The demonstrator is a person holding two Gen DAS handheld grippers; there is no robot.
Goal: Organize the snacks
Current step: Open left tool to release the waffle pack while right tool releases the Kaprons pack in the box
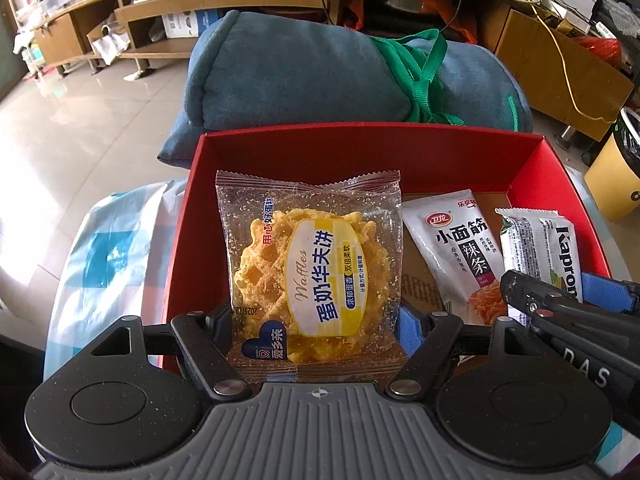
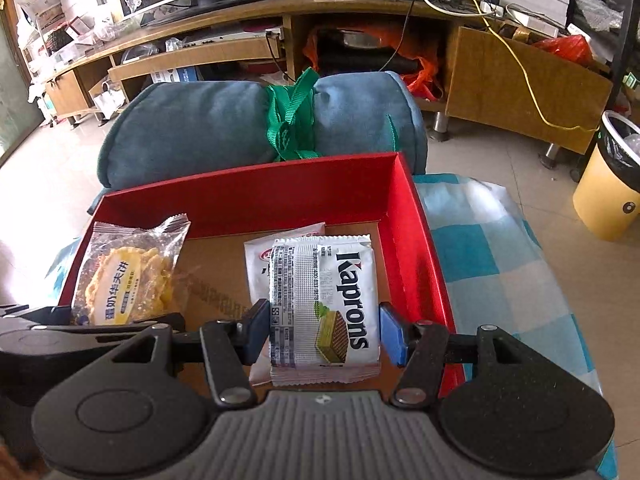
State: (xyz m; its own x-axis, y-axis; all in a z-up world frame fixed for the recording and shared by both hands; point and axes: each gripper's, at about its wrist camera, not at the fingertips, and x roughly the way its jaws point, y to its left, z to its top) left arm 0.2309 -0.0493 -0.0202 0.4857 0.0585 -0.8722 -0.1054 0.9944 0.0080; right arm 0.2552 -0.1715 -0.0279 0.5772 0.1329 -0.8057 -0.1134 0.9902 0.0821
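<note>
The cushion (image 1: 296, 76), a rolled bundle of matte blue-grey cloth, is cinched across the middle by a glossy green woven strap (image 1: 420, 76) and lies just behind the box. The surface wears a thin cloth (image 2: 500, 264) checked in blue, pale blue and white, slightly creased. On it sits the box (image 2: 256, 196), a shallow rectangular tray of stiff red card with upright walls and a plain brown cardboard floor.

The waffle (image 1: 316, 276) is a round, gridded yellow cake in a clear crinkly wrapper dusted inside with crumbs, with sawtooth ends and a yellow-and-white oval label. It stands in the box's left part, its lower half between the left gripper (image 1: 316, 324) jaws, one pad against each side edge, so the jaws are clamped on it.

The wafer (image 2: 324, 308) is a flat square packet of white foil printed "Kaprons", with serrated ends. It is over the box's right part, gripped at its side edges by the right gripper (image 2: 322, 332), a black pad on its left and a blue pad on its right.

The sachet (image 1: 460, 256), a slim white glossy pouch with black characters, lies just behind the wafer, partly covered by it in the right wrist view.
</note>
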